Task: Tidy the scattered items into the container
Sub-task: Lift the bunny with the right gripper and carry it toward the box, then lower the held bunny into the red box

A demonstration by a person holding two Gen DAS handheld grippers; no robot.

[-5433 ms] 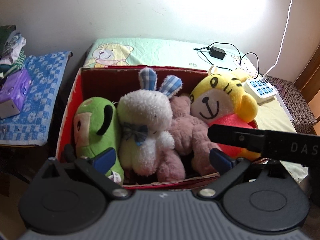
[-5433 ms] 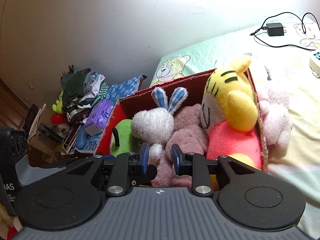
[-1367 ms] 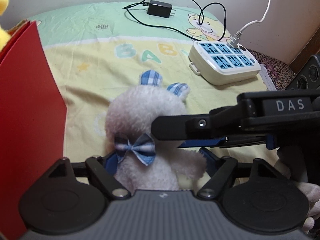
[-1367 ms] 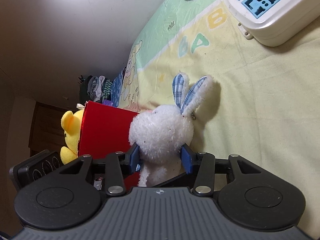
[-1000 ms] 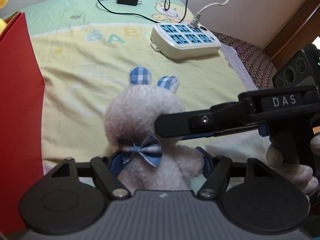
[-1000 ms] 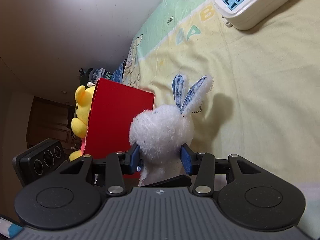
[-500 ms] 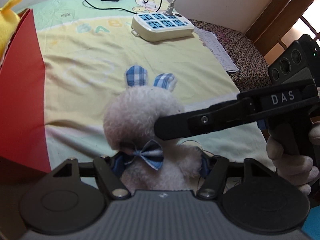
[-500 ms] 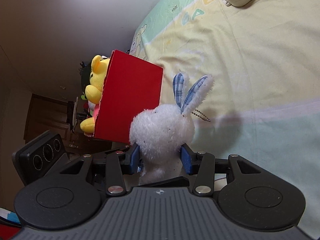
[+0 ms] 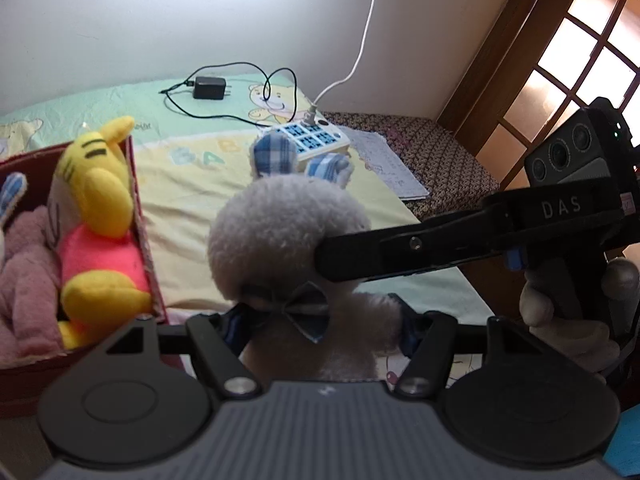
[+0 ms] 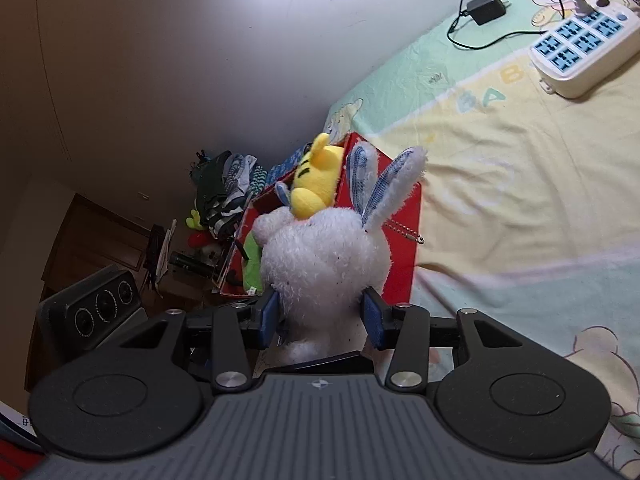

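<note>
A white plush rabbit (image 9: 280,232) with blue checked ears and a bow tie is held in the air by both grippers. My left gripper (image 9: 320,324) is shut on its body. My right gripper (image 10: 322,316) is shut on its head and also shows in the left wrist view (image 9: 360,256), reaching in from the right. The red box (image 9: 138,216) stands to the left on the bed and holds a yellow tiger plush (image 9: 94,208), a pink plush (image 9: 24,264) and other toys. In the right wrist view the rabbit (image 10: 324,256) hides part of the box (image 10: 400,240).
A white power strip (image 10: 580,48) with a white cable and a black charger (image 9: 209,88) with its cord lie on the yellow-green bed sheet (image 10: 520,152). A patterned stool (image 9: 432,156) with papers stands right of the bed. A clothes pile (image 10: 224,188) lies beyond the box.
Both grippers have lifted the rabbit higher and carried it left toward the red box, whose inside with the tiger now shows. Both grips are unchanged.
</note>
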